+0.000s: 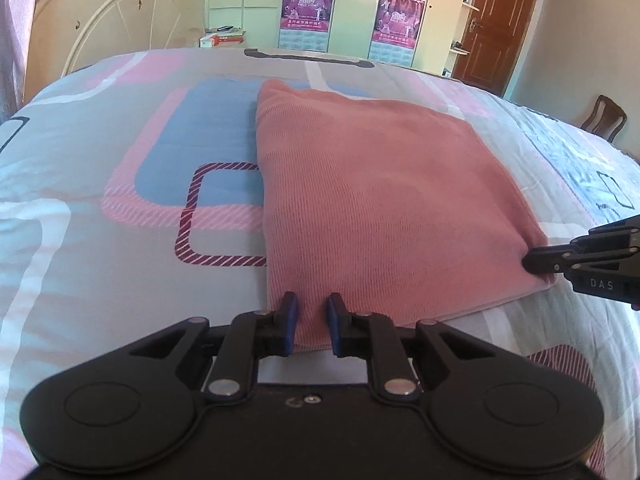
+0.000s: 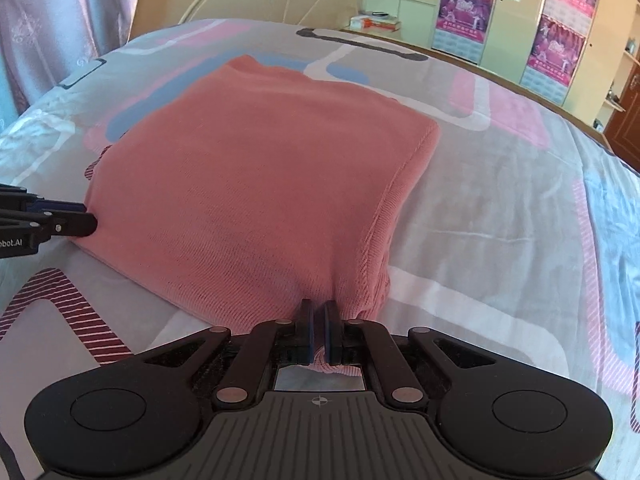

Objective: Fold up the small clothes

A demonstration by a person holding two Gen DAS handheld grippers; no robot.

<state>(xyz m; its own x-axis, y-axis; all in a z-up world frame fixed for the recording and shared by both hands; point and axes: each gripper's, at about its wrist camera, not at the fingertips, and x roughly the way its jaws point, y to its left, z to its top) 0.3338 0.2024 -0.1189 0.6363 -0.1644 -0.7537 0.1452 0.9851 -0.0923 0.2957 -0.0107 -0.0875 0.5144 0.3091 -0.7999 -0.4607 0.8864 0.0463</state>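
A pink ribbed knit garment [image 1: 372,200] lies folded in a rough rectangle on the bed; it also shows in the right wrist view [image 2: 256,192]. My left gripper [image 1: 312,312] sits at its near left corner, with the cloth running between the partly closed blue pads [image 1: 290,320]. My right gripper [image 2: 317,320] is shut on the near right corner, cloth bunched between the pads. Each gripper shows in the other view, the right one [image 1: 536,260] at the garment's right corner and the left one [image 2: 86,222] at its left corner.
The bed cover [image 1: 120,184] is grey with pink, blue and striped shapes. A headboard [image 1: 120,24] stands at the far left, wardrobes with posters [image 1: 308,4] behind, a brown door [image 1: 500,20] and a chair [image 1: 604,118] to the right.
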